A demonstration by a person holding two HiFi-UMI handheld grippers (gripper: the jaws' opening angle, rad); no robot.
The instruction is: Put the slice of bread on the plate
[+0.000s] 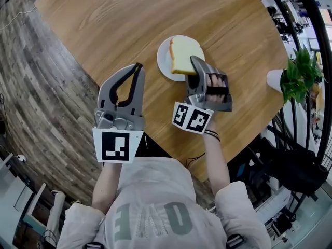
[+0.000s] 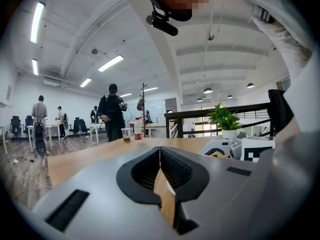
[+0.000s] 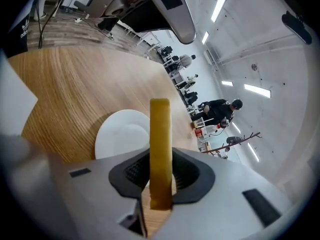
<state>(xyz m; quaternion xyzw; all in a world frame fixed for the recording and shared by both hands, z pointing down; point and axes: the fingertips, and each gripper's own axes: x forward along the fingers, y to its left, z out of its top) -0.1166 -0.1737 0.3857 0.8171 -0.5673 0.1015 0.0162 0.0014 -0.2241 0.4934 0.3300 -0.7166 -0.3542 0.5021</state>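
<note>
My right gripper (image 3: 161, 160) has its two fingers pressed on the slice of bread (image 3: 160, 134). They pinch its two flat sides, one finger on each side. In the right gripper view I see the slice from its thin edge. It sticks out past my fingers toward 12 o'clock.

In the head view the slice of bread (image 1: 185, 54) is over the white plate (image 1: 163, 62). It covers the side of the plate from 12 o'clock round to 4 o'clock. I cannot tell if the bread touches the plate. My right gripper (image 1: 193, 61) holds the bread at its 5 o'clock corner. My right hand (image 1: 216, 83) is wrapped round the handle.

My left gripper (image 2: 160, 155) has its fingers pressed together at the tips. Nothing is between them. Behind the tips is a gap, and through it I see the wood of the table and a bit of white plate. In the head view my left gripper (image 1: 138, 67) is at 9 o'clock from the plate, near it but not touching it.

The plate sits on a round wooden table (image 1: 104, 25). A green plant in a white pot (image 1: 293, 78) is at 3 o'clock from the plate, well apart. In the left gripper view a bottle (image 2: 137, 129) and a cup (image 2: 126, 134) stand at the far side of the table, and a person (image 2: 113, 113) stands behind them.
</note>
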